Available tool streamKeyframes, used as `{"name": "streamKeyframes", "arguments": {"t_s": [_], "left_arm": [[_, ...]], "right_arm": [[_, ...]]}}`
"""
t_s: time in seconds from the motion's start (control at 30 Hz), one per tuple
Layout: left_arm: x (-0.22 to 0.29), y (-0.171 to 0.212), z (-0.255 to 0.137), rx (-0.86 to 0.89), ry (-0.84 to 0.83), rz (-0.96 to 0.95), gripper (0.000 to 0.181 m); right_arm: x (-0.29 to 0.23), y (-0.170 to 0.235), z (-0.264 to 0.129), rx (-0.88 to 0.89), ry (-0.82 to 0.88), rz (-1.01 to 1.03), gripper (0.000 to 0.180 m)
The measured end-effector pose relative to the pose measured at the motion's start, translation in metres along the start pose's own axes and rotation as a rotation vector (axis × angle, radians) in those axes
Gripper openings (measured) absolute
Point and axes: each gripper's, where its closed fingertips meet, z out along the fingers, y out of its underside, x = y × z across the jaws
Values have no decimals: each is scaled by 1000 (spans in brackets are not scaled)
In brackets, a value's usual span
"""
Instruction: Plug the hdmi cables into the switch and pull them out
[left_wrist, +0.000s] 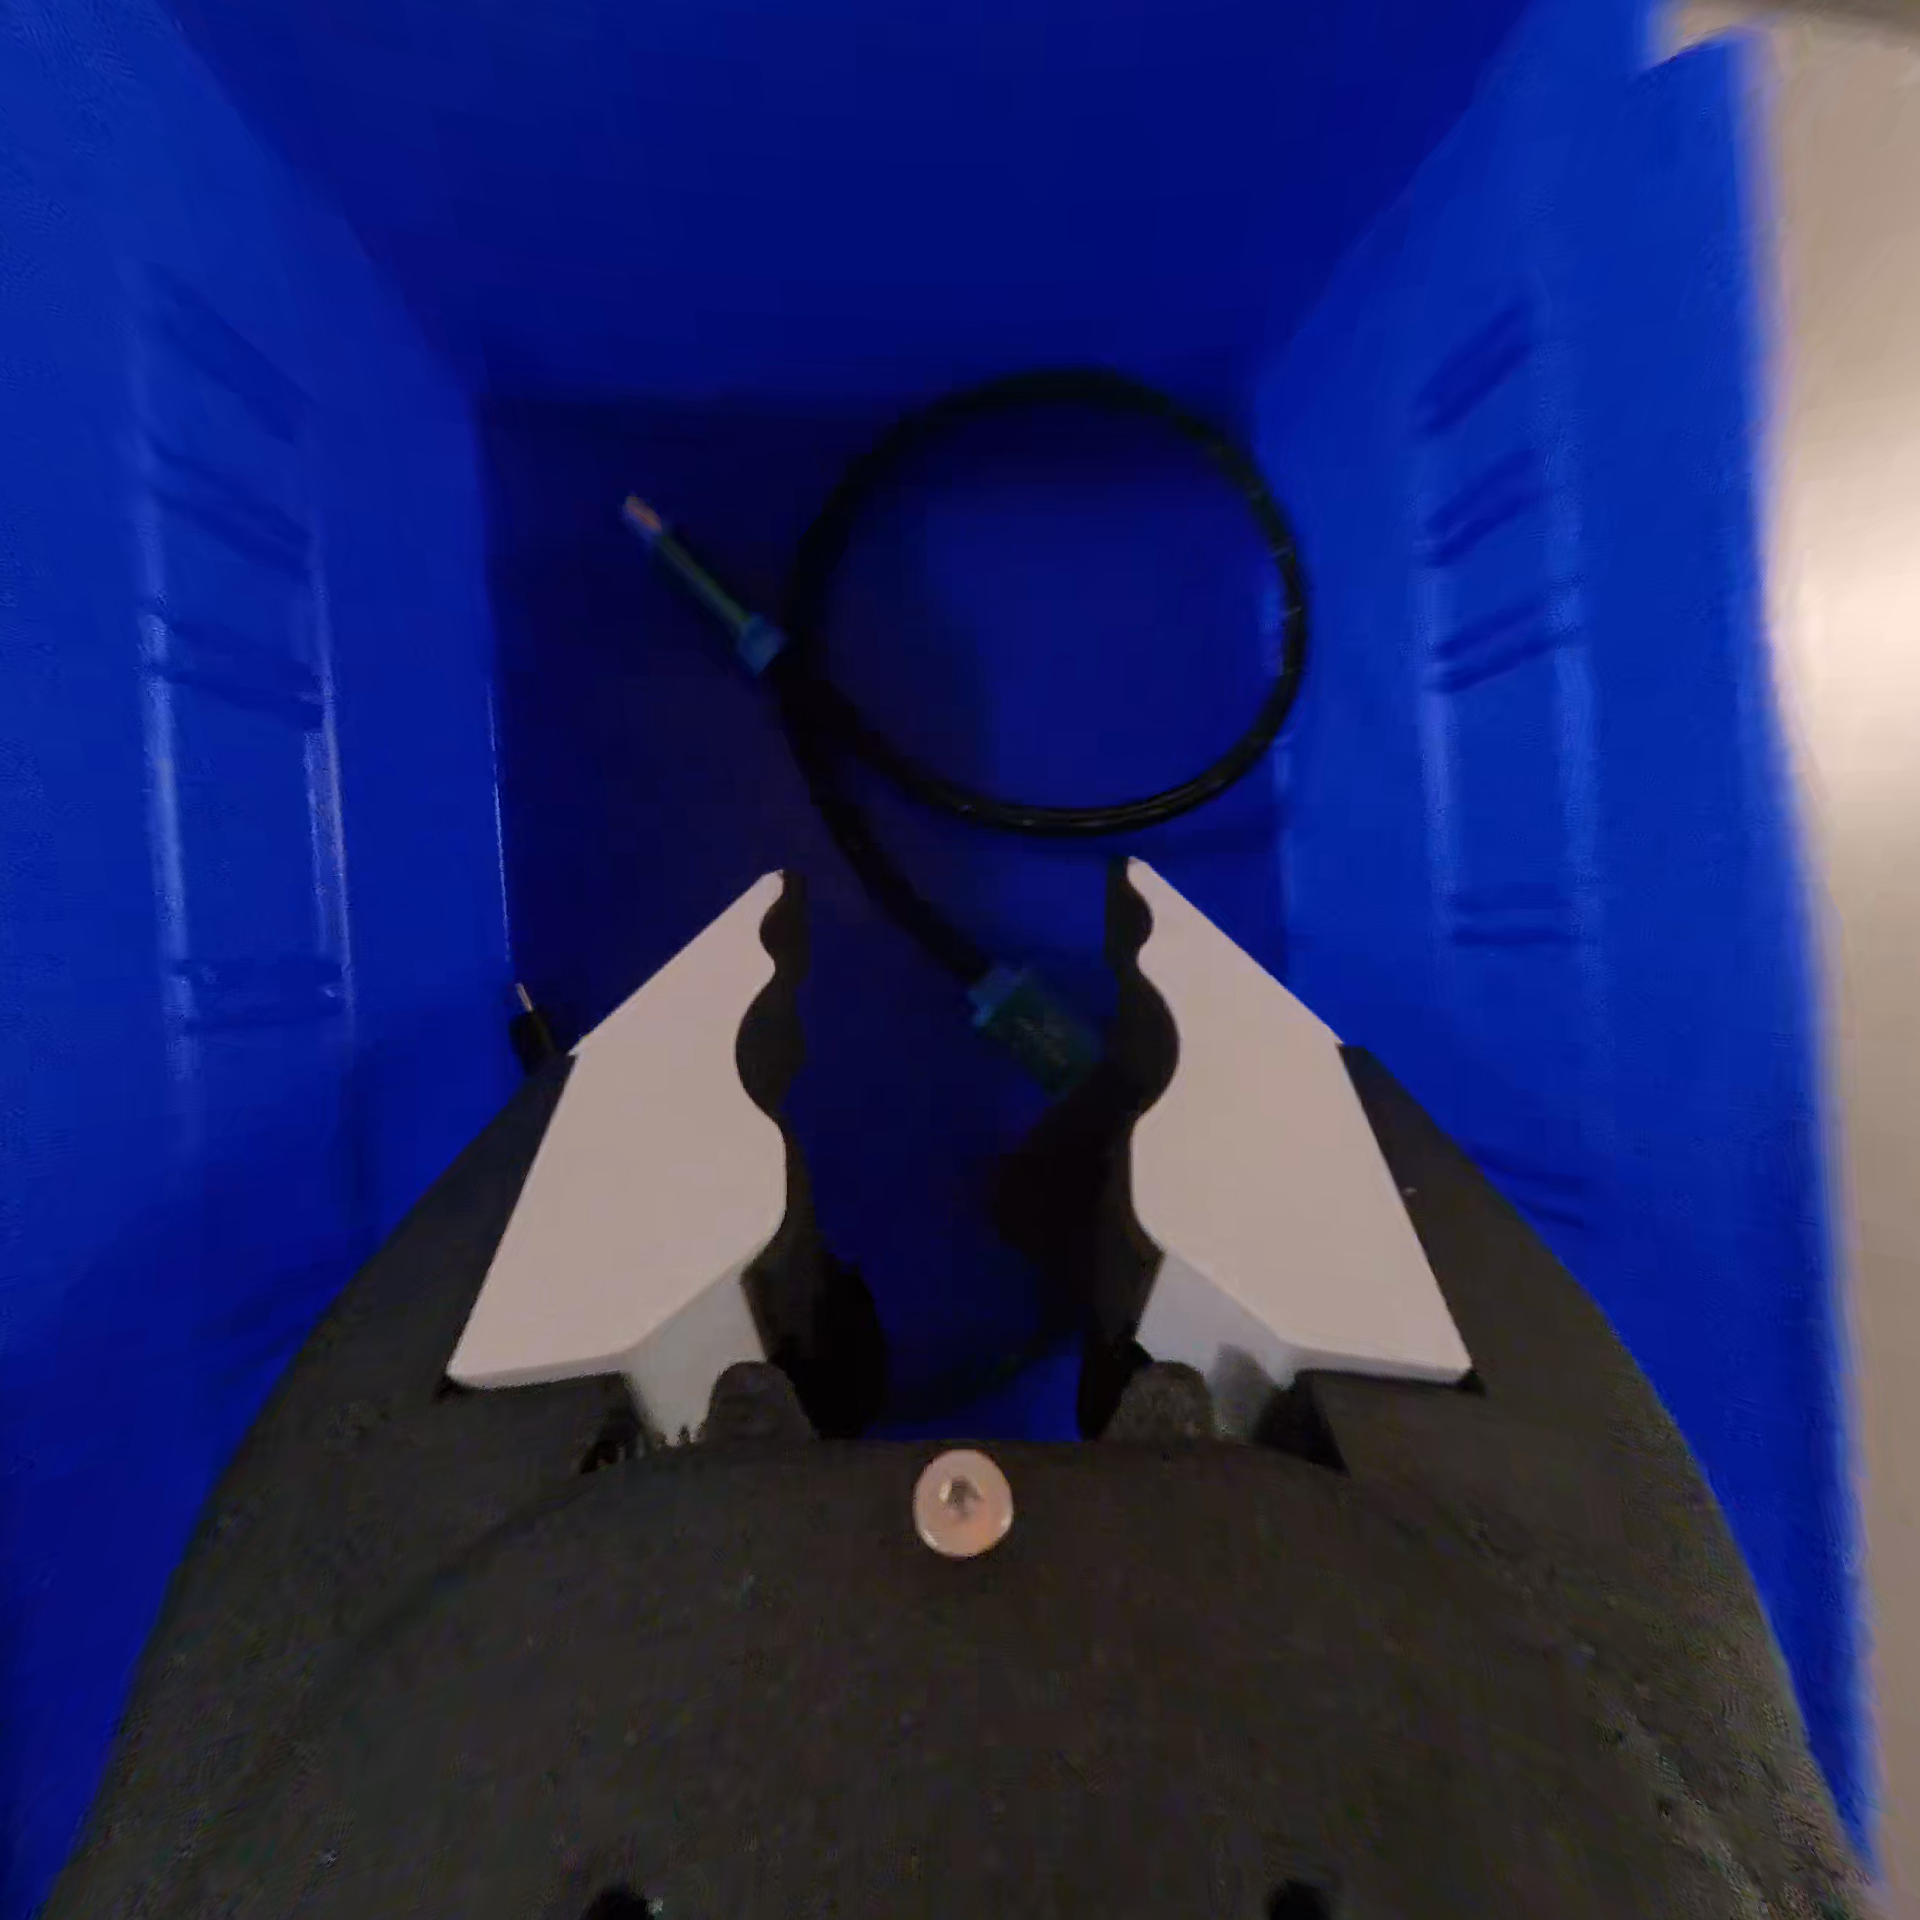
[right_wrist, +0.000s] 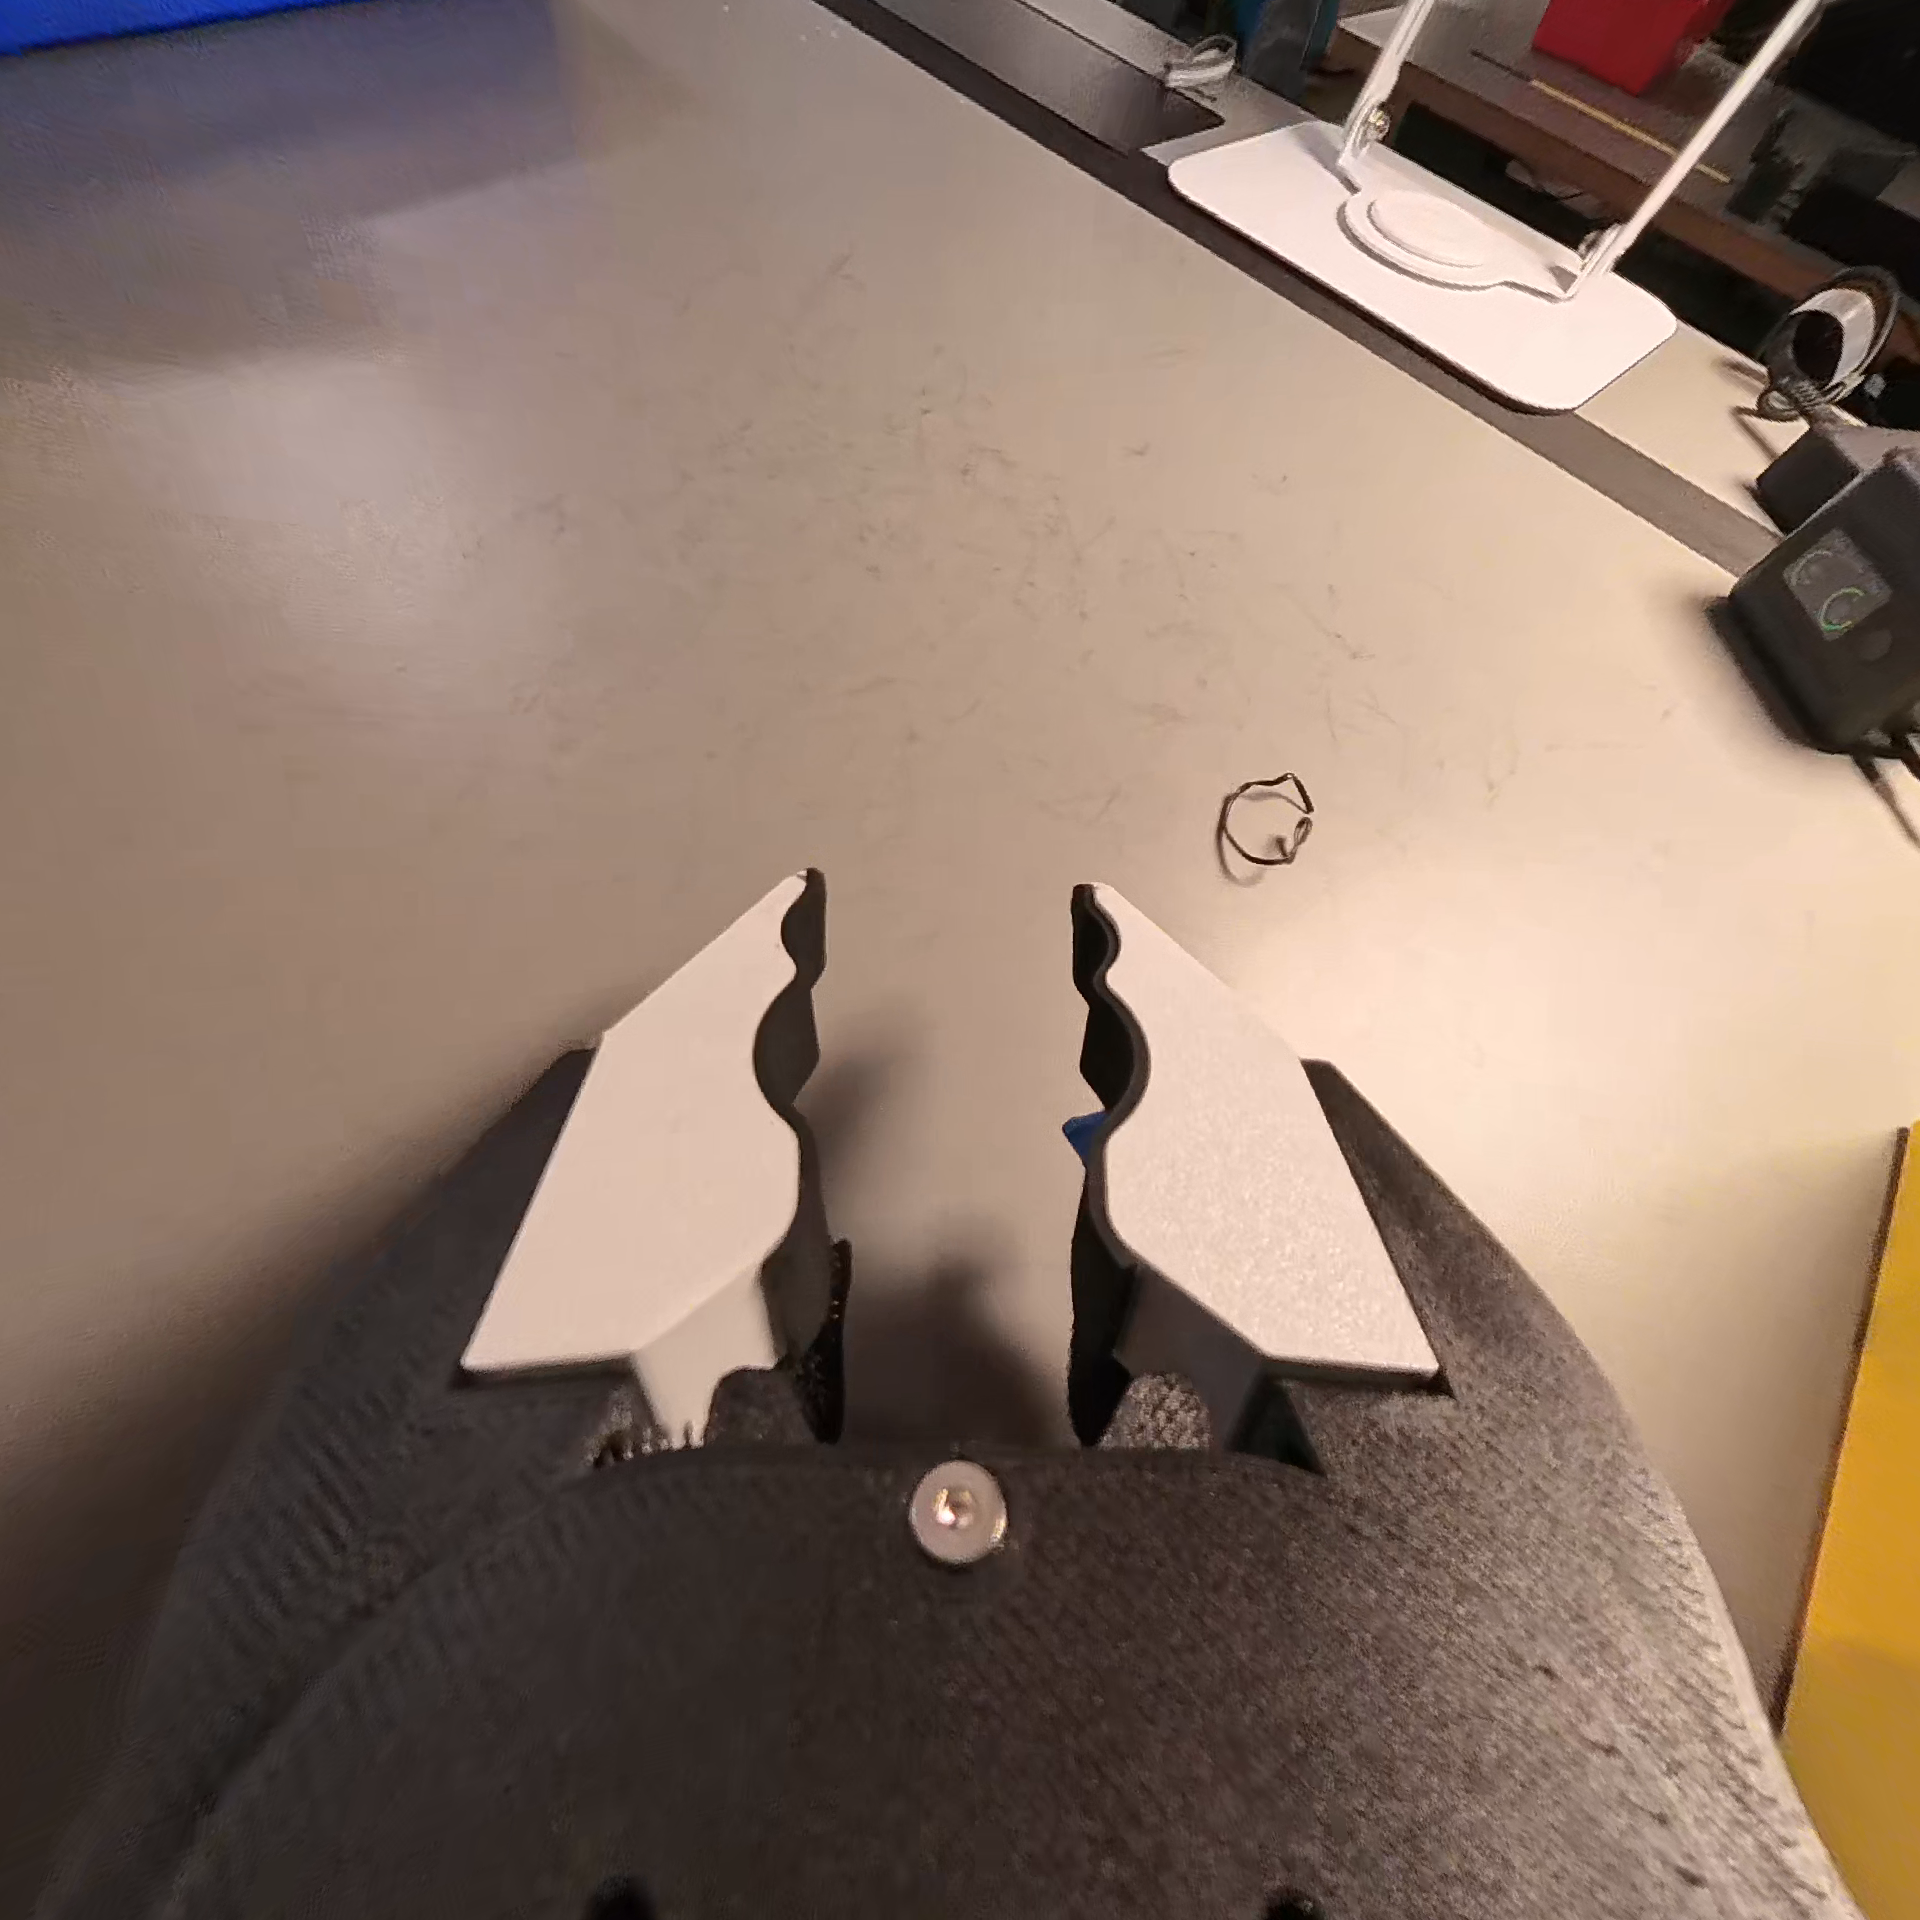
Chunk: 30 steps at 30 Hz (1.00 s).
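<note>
In the left wrist view a black HDMI cable (left_wrist: 1049, 613) lies coiled on the floor of a deep blue bin (left_wrist: 260, 727). One plug (left_wrist: 1023, 1023) with a blue-green collar lies just inside my right fingertip; the other plug (left_wrist: 696, 577) points up and to the left. My left gripper (left_wrist: 951, 883) is open and empty inside the bin, above the cable. My right gripper (right_wrist: 945, 894) is open and empty over a beige table (right_wrist: 623, 520). No switch is in view.
A small black twist of wire (right_wrist: 1268, 826) lies on the table right of my right gripper. A white lamp base (right_wrist: 1434, 239), dark electronic boxes (right_wrist: 1839, 623) and a yellow surface (right_wrist: 1860, 1507) stand along the right. The bin walls hem in my left gripper. About 60 cm separates my left fingertips from my right. The plug (left_wrist: 1023, 1023) is closer to my left gripper, around 4 cm from its tips; the right tips are 55 cm off.
</note>
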Motion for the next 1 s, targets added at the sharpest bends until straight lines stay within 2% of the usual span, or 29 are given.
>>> {"name": "streamKeyframes", "arguments": {"t_s": [0.1,0.17,0.3,0.43,0.53,0.73,1.0], "left_arm": [[-11,15,20,-78,-34,3,59],[-12,18,27,-86,-48,9,52],[-25,14,29,-42,-149,68,22],[-21,12,28,-18,-152,112,10],[-19,0,15,71,-176,120,10],[-10,-36,-47,358,-225,147,9],[27,-92,-184,815,-304,265,7]], "right_arm": [[-1,3,2,-20,-1,-12,49],[-2,4,3,-31,-5,-12,49],[-2,4,3,-31,-12,-7,49],[-2,1,1,-11,-13,-6,49],[-3,-1,-2,12,-17,-6,49],[-4,-3,-4,31,-31,-6,49],[-5,-2,-3,23,-37,-7,49]]}}
